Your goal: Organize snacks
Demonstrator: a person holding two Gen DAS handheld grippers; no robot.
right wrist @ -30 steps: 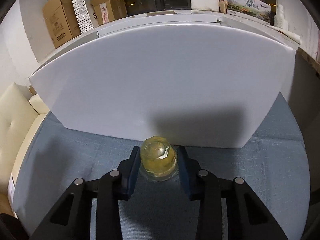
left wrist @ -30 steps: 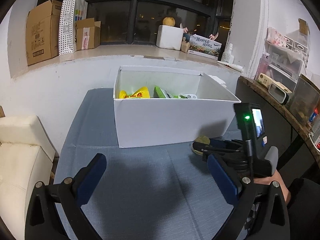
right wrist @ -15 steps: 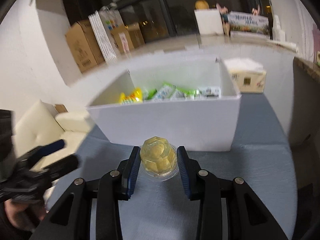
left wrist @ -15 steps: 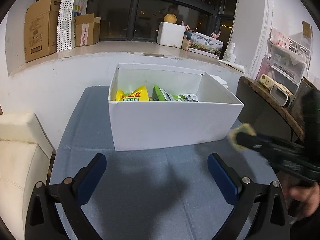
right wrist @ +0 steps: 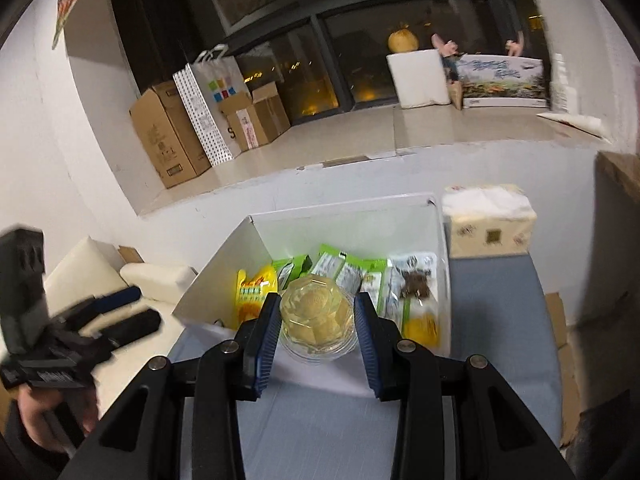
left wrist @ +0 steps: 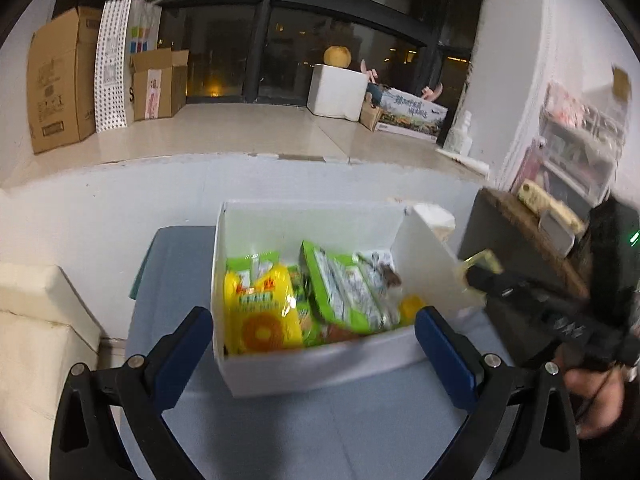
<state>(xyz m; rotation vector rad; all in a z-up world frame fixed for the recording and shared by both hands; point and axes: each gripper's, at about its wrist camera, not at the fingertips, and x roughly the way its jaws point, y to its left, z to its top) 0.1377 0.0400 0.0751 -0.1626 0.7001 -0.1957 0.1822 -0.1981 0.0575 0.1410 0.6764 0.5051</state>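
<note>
My right gripper [right wrist: 316,320] is shut on a clear jelly cup [right wrist: 316,314] with yellow pieces inside, and holds it in the air over the near wall of the white box [right wrist: 348,220]. The left wrist view shows that cup [left wrist: 480,262] at the box's right wall. Inside the box [left wrist: 320,364] lie a yellow packet [left wrist: 260,312] and several green packets [left wrist: 344,288]. My left gripper [left wrist: 316,346] hangs open and empty above the box's front edge. It appears blurred at the left of the right wrist view [right wrist: 132,312].
The box stands on a blue-grey table [left wrist: 352,432]. A tissue pack [right wrist: 488,220] sits behind the box's right corner. A cream sofa [left wrist: 36,320] is to the left and a dark side counter [left wrist: 520,232] to the right. Cardboard boxes [left wrist: 56,80] stand on the window ledge.
Both grippers have risen. The right one lifted the jelly cup off the table in front of the box to above its front rim. The box's contents have come into view.
</note>
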